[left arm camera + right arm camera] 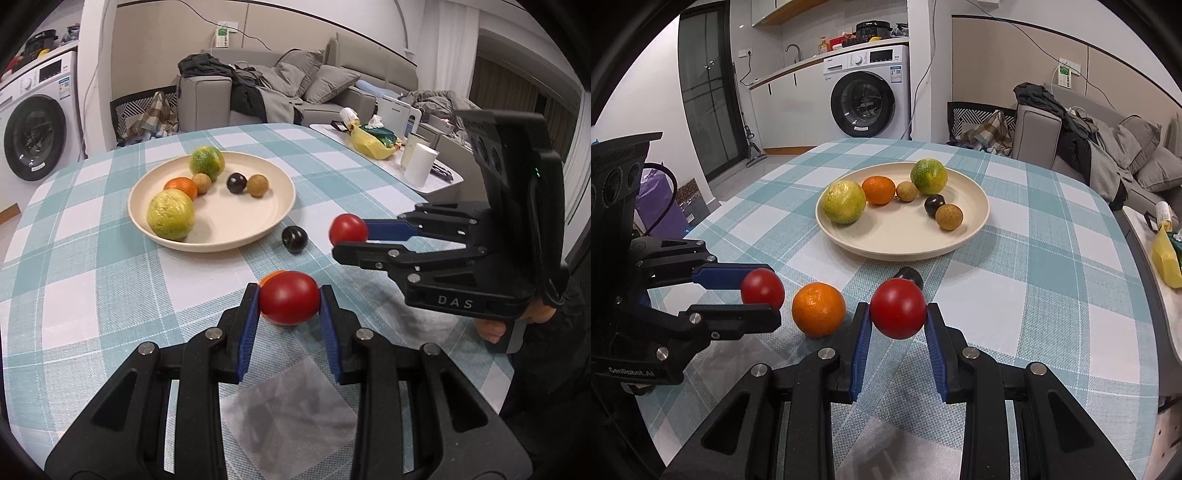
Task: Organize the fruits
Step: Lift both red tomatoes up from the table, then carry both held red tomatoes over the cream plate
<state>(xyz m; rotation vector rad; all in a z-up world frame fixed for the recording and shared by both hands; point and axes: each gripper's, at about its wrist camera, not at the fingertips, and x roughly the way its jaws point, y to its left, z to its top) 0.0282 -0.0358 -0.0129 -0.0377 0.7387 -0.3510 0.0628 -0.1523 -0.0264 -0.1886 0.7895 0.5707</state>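
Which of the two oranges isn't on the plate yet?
The bigger orange, lying on the checked tablecloth between the two tongs. The smaller one already sits on the cream plate.

Six fruits (879,189) on the plate (975,221); orange (819,309), dark plum (294,239) on cloth.

plate (975,221) w/ fruit mid-table (1052,295), mandarin (818,309) in front

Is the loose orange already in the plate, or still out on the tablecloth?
Out. The orange sits on the checked tablecloth, on the near side of the plate, between the two grippers, touched by neither.
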